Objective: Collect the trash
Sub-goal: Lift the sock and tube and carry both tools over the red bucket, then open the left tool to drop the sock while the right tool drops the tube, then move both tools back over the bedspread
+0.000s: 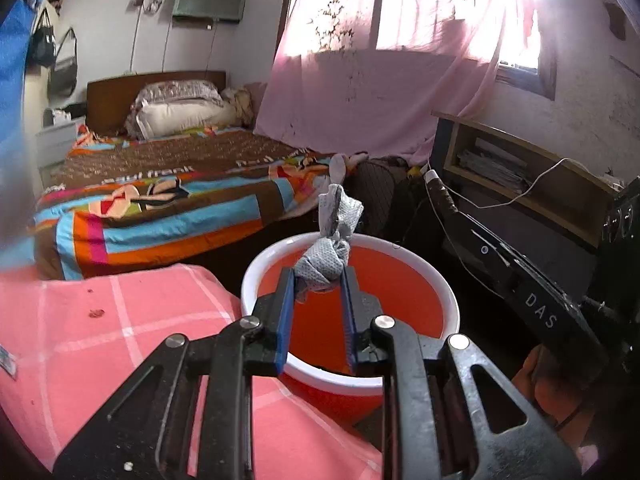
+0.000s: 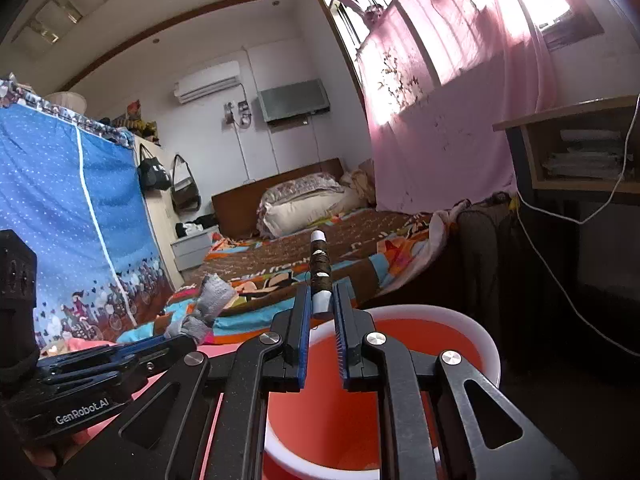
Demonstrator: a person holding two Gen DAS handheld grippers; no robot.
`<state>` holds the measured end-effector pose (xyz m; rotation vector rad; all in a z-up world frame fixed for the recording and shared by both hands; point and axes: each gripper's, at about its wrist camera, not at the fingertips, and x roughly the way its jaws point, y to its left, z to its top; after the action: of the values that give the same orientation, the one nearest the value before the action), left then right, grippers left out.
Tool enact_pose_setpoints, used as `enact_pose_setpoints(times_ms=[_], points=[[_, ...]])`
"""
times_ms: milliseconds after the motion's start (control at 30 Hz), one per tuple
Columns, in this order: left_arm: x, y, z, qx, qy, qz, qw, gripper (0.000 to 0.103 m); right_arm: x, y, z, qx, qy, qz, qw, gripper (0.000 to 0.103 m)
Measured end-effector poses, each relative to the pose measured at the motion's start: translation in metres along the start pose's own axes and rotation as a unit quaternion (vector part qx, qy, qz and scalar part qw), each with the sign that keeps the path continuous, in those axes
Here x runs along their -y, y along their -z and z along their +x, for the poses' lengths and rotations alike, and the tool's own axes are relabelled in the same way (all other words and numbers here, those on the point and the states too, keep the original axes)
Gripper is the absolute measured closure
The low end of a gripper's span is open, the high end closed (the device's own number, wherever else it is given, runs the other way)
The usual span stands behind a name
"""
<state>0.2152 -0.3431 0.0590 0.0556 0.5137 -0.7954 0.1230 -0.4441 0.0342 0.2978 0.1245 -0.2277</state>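
Roughly counted: two grippers, one bucket, two pieces of trash, one bed. Left gripper [image 1: 319, 280] clamped on a crumpled grey mesh rag [image 1: 326, 264], pinched low between the blue pads, with a wadded tail sticking up and forward past the fingertips. Right gripper [image 2: 322, 300] clamped on a thread spool [image 2: 320, 272], white tube wound with dark brown thread, standing upright between the fingertips, white end on top. Red bucket with white rim [image 1: 416, 264] just ahead of and below both sets of fingers; rag poised over the near part of its mouth, not touching the rim as far as visible. Bed with a striped, cartoon-print cover [image 1: 168, 200] well beyond the fingertips, pillows stacked at its headboard. Left-wrist view only: pink checked cloth [image 1: 120, 320] left of and under the fingers, with the bucket's near rim seen between them; right gripper's arm entering from the right, spool tip beyond the far rim. Right-wrist view only: left gripper lying low at the left with the rag poking forward; blue dotted fabric wardrobe [image 2: 60, 208] far to the left of the fingers; white air conditioner [image 2: 208, 82] high on the far wall. Both views: pink curtain [image 1: 380, 92] lit by the window, shelf unit with a trailing white cable to the right.
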Motion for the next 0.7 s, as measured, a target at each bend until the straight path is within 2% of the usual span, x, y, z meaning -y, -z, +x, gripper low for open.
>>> enact_pose_setpoints(times_ms=[233,400,600,700], points=[[-0.007,0.000,0.010,-0.024,0.013,-0.018,0.9995,0.069,0.006,0.003,0.012,-0.038,0.021,0.013,0.999,0.093],[-0.011,0.000,0.009,-0.029,0.013,-0.029,0.9991,0.063,0.009,0.004,0.014,-0.047,0.025,0.020,0.998,0.093],[-0.018,0.000,0.002,-0.017,0.003,-0.044,0.9989,0.059,0.008,0.005,0.013,-0.049,0.027,0.019,0.998,0.092],[-0.024,0.001,-0.007,0.001,-0.013,-0.047,0.9988,0.056,0.005,0.004,0.012,-0.042,0.026,0.013,0.999,0.092]])
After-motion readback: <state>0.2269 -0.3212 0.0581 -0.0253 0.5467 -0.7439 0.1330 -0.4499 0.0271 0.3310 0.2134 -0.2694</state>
